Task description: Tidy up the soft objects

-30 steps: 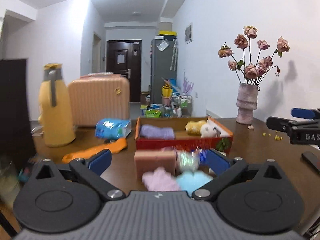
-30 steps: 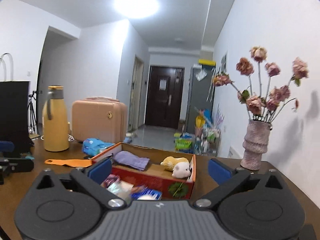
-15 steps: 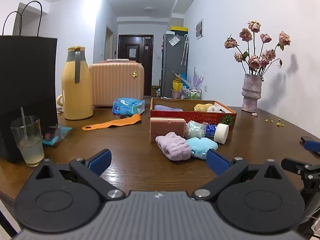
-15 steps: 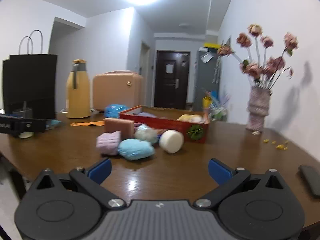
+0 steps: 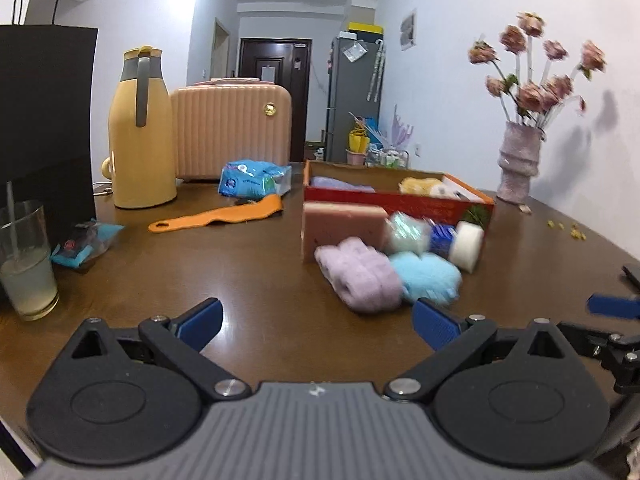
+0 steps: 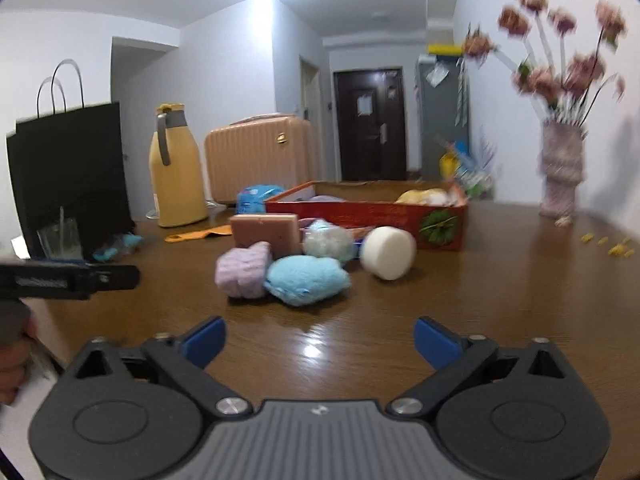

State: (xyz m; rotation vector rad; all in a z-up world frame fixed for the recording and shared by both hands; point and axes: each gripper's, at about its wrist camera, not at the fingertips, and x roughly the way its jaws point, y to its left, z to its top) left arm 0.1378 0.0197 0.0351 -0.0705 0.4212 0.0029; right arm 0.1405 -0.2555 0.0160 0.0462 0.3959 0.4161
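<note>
A red cardboard box on the brown table holds a purple cloth and a yellow plush toy. In front of it lie a pink sponge block, a lilac fluffy cloth, a light-blue plush, a pale green puff and a white foam cylinder. My left gripper is open and empty, short of the lilac cloth. My right gripper is open and empty, short of the blue plush.
A yellow jug, a pink suitcase, a blue packet and an orange strap stand at the back left. A black bag, a glass and a vase of flowers flank the table.
Both grippers have pulled back from over the box to the table's near side, then edged forward toward the pile. Both stay open.
</note>
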